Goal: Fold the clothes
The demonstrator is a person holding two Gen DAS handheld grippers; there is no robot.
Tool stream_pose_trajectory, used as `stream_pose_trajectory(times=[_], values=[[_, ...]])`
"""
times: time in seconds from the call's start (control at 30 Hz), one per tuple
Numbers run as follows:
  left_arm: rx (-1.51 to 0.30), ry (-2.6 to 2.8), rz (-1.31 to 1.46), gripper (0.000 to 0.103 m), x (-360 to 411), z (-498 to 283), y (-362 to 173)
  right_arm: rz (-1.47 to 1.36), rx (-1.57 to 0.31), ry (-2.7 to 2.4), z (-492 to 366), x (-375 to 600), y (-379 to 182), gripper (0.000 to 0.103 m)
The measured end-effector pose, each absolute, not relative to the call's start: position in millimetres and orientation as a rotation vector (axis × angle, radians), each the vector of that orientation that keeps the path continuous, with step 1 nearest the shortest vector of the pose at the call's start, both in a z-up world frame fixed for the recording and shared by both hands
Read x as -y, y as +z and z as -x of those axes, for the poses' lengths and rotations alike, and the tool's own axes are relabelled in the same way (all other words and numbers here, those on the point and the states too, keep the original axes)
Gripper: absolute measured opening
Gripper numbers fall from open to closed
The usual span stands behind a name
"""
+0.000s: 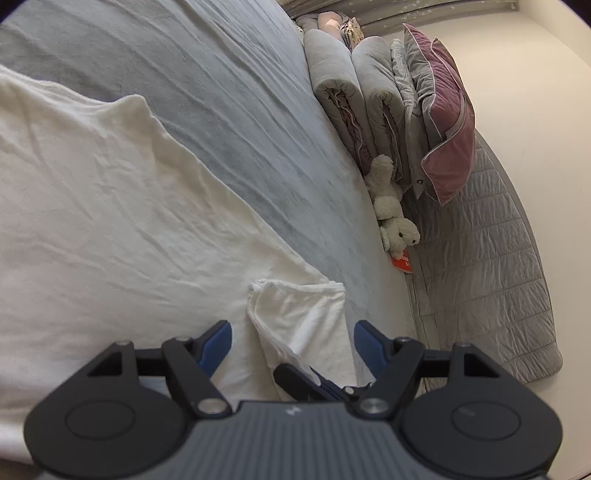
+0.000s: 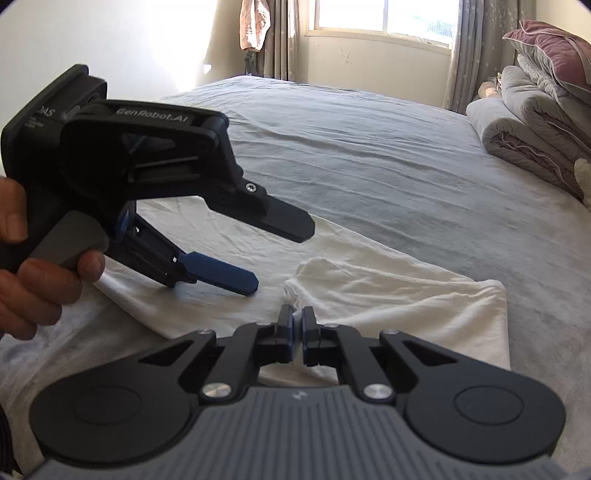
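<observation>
Here the white shirt (image 2: 369, 280) lies flat on the bed (image 2: 369, 147), its folded sleeve under the right gripper (image 2: 297, 317), fingers clenched on nothing, so lifting could leave the fold behind, while the left gripper (image 1: 291, 341) gapes released.

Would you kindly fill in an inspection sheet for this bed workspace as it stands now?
Surface: bed sheet, grey, wrinkled.
Job's things: white garment spread flat; its sleeve folded inward.
Clutter: folded quilts, pink pillow, plush toy, all at the far edge of the bed, clear of the garment.
Grippers: left gripper open above the garment, holding nothing; right gripper shut at the sleeve's edge, whether it pinches cloth cannot be told.
Cables: nothing seen.
Surroundings: window with curtains, bright daylight; a hand on the left gripper's handle.
</observation>
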State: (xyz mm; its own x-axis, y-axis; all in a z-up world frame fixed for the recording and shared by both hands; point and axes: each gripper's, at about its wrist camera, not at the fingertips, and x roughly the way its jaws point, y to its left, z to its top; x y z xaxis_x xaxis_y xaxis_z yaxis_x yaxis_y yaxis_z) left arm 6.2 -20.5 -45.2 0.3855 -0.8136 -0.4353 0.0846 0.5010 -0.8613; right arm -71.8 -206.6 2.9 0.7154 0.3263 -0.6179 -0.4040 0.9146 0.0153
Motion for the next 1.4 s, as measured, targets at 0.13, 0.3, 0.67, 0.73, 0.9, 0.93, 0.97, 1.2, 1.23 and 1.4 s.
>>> stream_pose_trajectory(times=[0.13,0.3,0.67,0.73,0.9,0.93,0.97,1.2,1.23,1.4], values=[[-1.02,-0.682,0.903,0.071,27.7,-5.6,-48.9,0.006,-0.651,0.452,72.5,215.0,12.8,0.005],[-1.0,-0.647,0.894,0.036,35.2,-4.4,-54.7,-0.053,-0.653,0.51,76.4,214.0,18.2,0.005],[-0.834,-0.551,0.654,0.002,20.5,0.2,-18.1,-0.11,-0.622,0.552,70.9,199.9,24.9,0.005],[-0.829,-0.538,0.617,0.002,13.2,-0.8,-12.9,-0.145,-0.621,0.565,68.0,195.2,26.3,0.005],[-0.856,-0.512,0.527,0.002,-8.1,-7.1,-0.7,-0.207,-0.647,0.594,59.5,175.6,27.5,0.005],[-0.86,-0.505,0.515,0.002,-13.6,-8.2,2.1,-0.216,-0.651,0.601,58.1,170.4,27.6,0.005],[-0.864,-0.496,0.505,0.002,-19.4,-9.2,4.9,-0.224,-0.653,0.607,57.0,165.1,27.5,0.005],[-0.844,-0.428,0.441,0.002,-63.2,-8.0,22.0,-0.272,-0.644,0.661,50.9,120.2,28.6,0.005],[-0.841,-0.417,0.433,0.002,-69.7,-7.4,23.2,-0.275,-0.644,0.67,49.8,112.9,29.1,0.005],[-0.829,-0.365,0.398,0.002,-103.2,-4.6,27.4,-0.288,-0.646,0.713,44.1,81.1,31.4,0.005]])
